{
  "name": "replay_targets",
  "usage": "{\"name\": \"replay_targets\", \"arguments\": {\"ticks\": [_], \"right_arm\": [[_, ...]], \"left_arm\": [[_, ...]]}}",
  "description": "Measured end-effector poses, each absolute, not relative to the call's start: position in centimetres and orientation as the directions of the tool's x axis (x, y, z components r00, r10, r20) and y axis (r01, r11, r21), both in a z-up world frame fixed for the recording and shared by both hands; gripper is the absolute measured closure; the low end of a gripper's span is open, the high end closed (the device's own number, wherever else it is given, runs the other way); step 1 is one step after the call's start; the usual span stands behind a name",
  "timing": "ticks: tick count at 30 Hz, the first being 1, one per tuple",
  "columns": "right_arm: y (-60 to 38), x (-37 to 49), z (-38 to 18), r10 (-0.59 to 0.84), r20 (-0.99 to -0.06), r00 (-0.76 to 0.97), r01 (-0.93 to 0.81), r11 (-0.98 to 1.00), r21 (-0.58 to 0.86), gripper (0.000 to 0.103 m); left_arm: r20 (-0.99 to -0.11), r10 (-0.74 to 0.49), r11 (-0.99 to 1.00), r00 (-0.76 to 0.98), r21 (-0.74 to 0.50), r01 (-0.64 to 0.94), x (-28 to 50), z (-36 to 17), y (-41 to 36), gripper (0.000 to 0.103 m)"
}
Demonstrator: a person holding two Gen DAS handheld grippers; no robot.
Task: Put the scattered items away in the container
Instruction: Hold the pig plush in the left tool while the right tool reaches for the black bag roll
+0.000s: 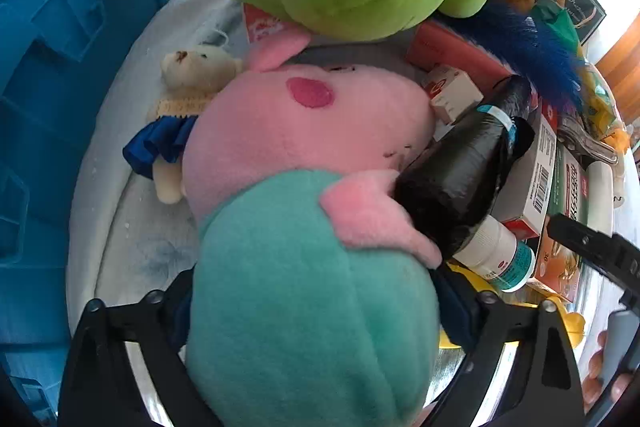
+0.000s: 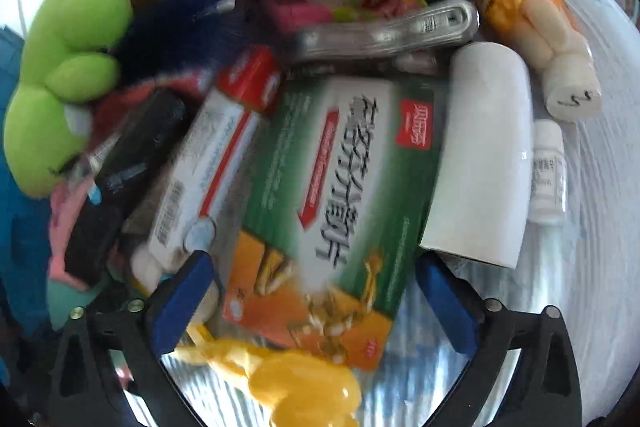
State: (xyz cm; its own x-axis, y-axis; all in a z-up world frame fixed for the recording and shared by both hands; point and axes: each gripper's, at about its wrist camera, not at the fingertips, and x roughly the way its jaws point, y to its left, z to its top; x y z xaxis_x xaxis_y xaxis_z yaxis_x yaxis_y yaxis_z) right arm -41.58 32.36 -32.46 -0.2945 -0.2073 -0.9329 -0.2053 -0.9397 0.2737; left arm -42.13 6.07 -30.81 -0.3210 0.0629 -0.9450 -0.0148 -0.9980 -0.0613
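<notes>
The person holds two grippers steeply downward over a heap of scattered things on a pale cloth; the step in hand looks like the reach for the next items, because nothing is lifted yet.

The left gripper (image 1: pixel 312 311) stands with its jaws wide around the teal body of a pink soft pig toy (image 1: pixel 304 131); the plush fills the gap between the fingers, but I cannot tell if the pads press on it. The blue ribbed plastic crate (image 1: pixel 60 75), which I take for the container, rises just beside this toy, at the left of the left wrist view.

The right gripper (image 2: pixel 312 291) is open as wide as it goes; its blue pads (image 2: pixel 180 303) stand on either side of a green and orange flat cardboard medicine box (image 2: pixel 332 211), apart from its edges, so it holds nothing. A white cylinder (image 2: pixel 484 155) lies just beside the box, and a yellow plastic toy (image 2: pixel 304 387) lies under its near corner.

Next, I think, each gripper must sink a little and close firmly; the box lies tilted on other packs, so it may slip; after that comes the carry to the crate.
</notes>
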Motion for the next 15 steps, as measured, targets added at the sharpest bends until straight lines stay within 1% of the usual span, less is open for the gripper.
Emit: {"name": "replay_targets", "arguments": {"ticks": [2, 3, 4, 5, 6, 7, 8, 10, 11, 15], "right_arm": [[31.8, -42.0, -32.4, -0.172, -0.944, -0.282, -0.184, -0.956, 0.229, 0.002], [31.5, -42.0, -32.3, -0.141, -0.950, -0.280, -0.169, -0.966, 0.194, 0.013], [31.2, -41.9, -32.1, -0.131, -0.950, -0.283, -0.159, -0.970, 0.181, 0.014], [31.2, -41.7, -31.8, -0.126, -0.949, -0.289, -0.158, -0.971, 0.177, 0.016], [31.3, -41.4, -31.5, -0.116, -0.949, -0.295, -0.162, -0.972, 0.170, 0.025], [31.4, -41.0, -31.1, -0.109, -0.947, -0.302, -0.164, -0.973, 0.165, 0.036], [31.7, -40.6, -30.6, -0.110, -0.944, -0.310, -0.163, -0.972, 0.167, 0.042], [32.1, -39.7, -30.0, -0.114, -0.944, -0.309, -0.156, -0.973, 0.169, 0.061], [32.4, -39.2, -29.9, -0.121, -0.946, -0.302, -0.154, -0.973, 0.174, 0.062], [33.2, -36.6, -29.7, -0.166, -0.944, -0.286, -0.149, -0.965, 0.215, 0.062]], "left_arm": [[-0.941, 0.055, -0.998, -0.334, -0.051, -0.023, -42.0, -30.6, 6.1, 0.015], [-0.939, 0.053, -0.999, -0.341, -0.048, -0.024, -41.9, -30.5, 6.0, 0.018], [-0.937, 0.054, -0.999, -0.346, -0.049, -0.023, -41.7, -30.3, 5.9, 0.020], [-0.935, 0.053, -0.999, -0.350, -0.049, -0.022, -41.5, -30.0, 5.8, 0.021], [-0.934, 0.055, -0.998, -0.354, -0.051, -0.021, -41.3, -29.8, 5.6, 0.022], [-0.931, 0.062, -0.998, -0.360, -0.058, -0.020, -40.9, -29.4, 5.4, 0.022], [-0.928, 0.068, -0.998, -0.366, -0.064, -0.021, -40.5, -29.0, 5.3, 0.022], [-0.922, 0.076, -0.997, -0.381, -0.069, -0.031, -39.5, -28.2, 5.0, 0.023], [-0.919, 0.079, -0.997, -0.387, -0.070, -0.038, -38.9, -27.8, 4.9, 0.023], [-0.909, 0.095, -0.995, -0.406, -0.083, -0.046, -36.6, -26.7, 4.3, 0.023]]}}
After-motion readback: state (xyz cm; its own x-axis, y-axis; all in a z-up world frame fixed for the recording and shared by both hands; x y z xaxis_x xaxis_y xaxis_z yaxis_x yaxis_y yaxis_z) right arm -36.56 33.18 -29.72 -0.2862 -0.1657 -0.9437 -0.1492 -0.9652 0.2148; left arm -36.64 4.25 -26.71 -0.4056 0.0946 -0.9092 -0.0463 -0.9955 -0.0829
